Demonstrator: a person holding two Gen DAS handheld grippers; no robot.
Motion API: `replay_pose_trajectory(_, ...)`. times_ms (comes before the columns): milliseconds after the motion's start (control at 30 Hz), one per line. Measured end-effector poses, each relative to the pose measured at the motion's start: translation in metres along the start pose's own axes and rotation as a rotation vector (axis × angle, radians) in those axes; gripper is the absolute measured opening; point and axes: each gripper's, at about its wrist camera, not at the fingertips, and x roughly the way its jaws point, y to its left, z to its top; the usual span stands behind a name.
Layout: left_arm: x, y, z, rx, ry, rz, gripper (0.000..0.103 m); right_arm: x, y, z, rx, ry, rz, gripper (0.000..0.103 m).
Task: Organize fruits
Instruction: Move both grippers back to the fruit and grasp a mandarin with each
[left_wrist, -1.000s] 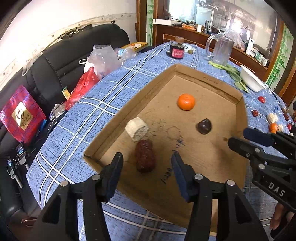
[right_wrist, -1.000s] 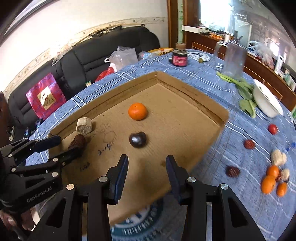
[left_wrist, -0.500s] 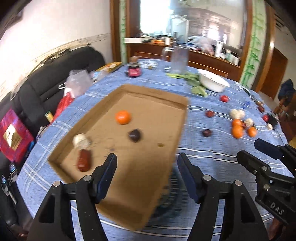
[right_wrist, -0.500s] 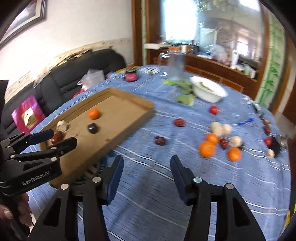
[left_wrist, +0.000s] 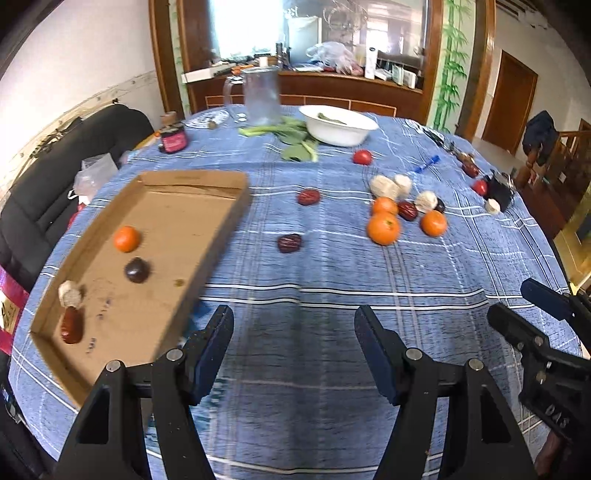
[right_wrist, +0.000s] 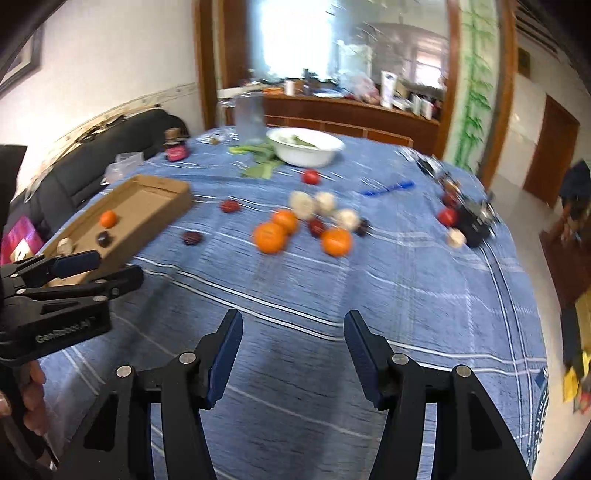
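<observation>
While both tools hang above bare cloth, the left wrist view lays out the job. The left gripper (left_wrist: 293, 345) has its jaws spread, just been opening, and nothing sits between them but the blue checked tablecloth (left_wrist: 332, 273). Off at the table's left edge lies the cardboard tray (left_wrist: 207, 258), and it already carries an orange (left_wrist: 126, 239), a dark round fruit (left_wrist: 137, 270), a pale chunk (left_wrist: 70, 294) and a red date (left_wrist: 72, 325), spaced apart along its floor, which looks like sorting by kind. Out on the cloth a dark date (left_wrist: 289, 243) lies nearest the tray's right wall, another red date (left_wrist: 308, 196) beyond it. Toward the table's right side sits the main cluster: a big orange (left_wrist: 383, 229), a smaller orange (left_wrist: 433, 223), pale pieces and dates touching among them. The white bowl (left_wrist: 338, 125) stands at the far edge, clear of the work.

Over to the right wrist view, blurred by motion. The right gripper (right_wrist: 293, 347) is also spread wide, jaws just been opening, empty, aimed toward the fruit cluster (right_wrist: 303, 229) near the table's middle. The left tool shows at the frame's left, over the tray's near corner. By the look of it, both hands are readied for fresh pickups, with most fruit not yet trayed.
</observation>
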Motion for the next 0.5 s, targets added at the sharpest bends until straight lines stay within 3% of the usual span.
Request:
replay_pose_trajectory(267, 0.025, -0.022, 0.025, -0.047, 0.077, 0.016, 0.067, 0.045, -0.055, 0.030, 0.044, 0.035, 0.050, 0.061)
replay_pose_trajectory(400, 0.033, -0.029, 0.055, -0.058, 0.056, 0.060, 0.071, 0.085, -0.061, 0.052, 0.037, 0.075, 0.095, 0.061)
replay_pose_trajectory(500, 0.046, -0.039, 0.064, -0.006, 0.103, 0.057, 0.073, 0.113, -0.059, 0.062, 0.021, 0.107, 0.112, 0.061)
